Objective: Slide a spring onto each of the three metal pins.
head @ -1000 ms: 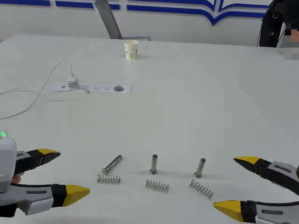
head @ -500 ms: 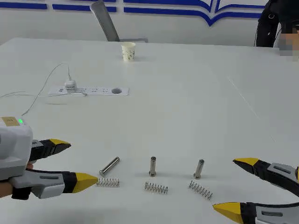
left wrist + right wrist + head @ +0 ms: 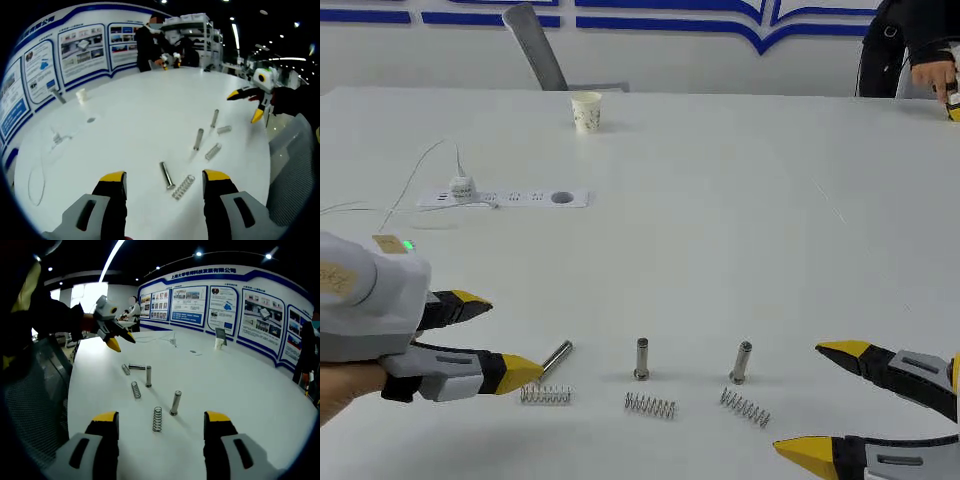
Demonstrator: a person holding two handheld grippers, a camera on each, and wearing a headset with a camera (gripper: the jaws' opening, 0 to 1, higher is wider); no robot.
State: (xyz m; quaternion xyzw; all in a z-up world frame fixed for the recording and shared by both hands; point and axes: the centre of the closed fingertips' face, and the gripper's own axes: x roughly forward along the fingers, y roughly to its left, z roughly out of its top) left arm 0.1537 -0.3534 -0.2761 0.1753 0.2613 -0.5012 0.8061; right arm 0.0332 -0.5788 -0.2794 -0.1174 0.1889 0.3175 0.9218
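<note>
Right gripper (image 3: 804,398) being cut off by near-right frame edge, jaws being held wide apart, gripping nothing. Left gripper (image 3: 510,335) being held open; lower tip overlapping near end of lying left pin (image 3: 558,353), contact unclear. Middle pin (image 3: 641,358) and right pin (image 3: 741,362) standing upright. Left spring (image 3: 545,396), middle spring (image 3: 650,405) and right spring (image 3: 745,408) lying just near of pins, none threaded on. Inside of far paper cup (image 3: 586,111) being hidden. Open table (image 3: 740,230) stretching beyond pins.

Three short, silvery metal pins form a row. The left pin (image 3: 557,356) lies on its side at an angle; the middle pin (image 3: 641,358) and right pin (image 3: 741,362) stand upright. A small coiled wire spring lies flat just in front of each: left spring (image 3: 545,396), middle spring (image 3: 650,405), right spring (image 3: 745,407).
</note>
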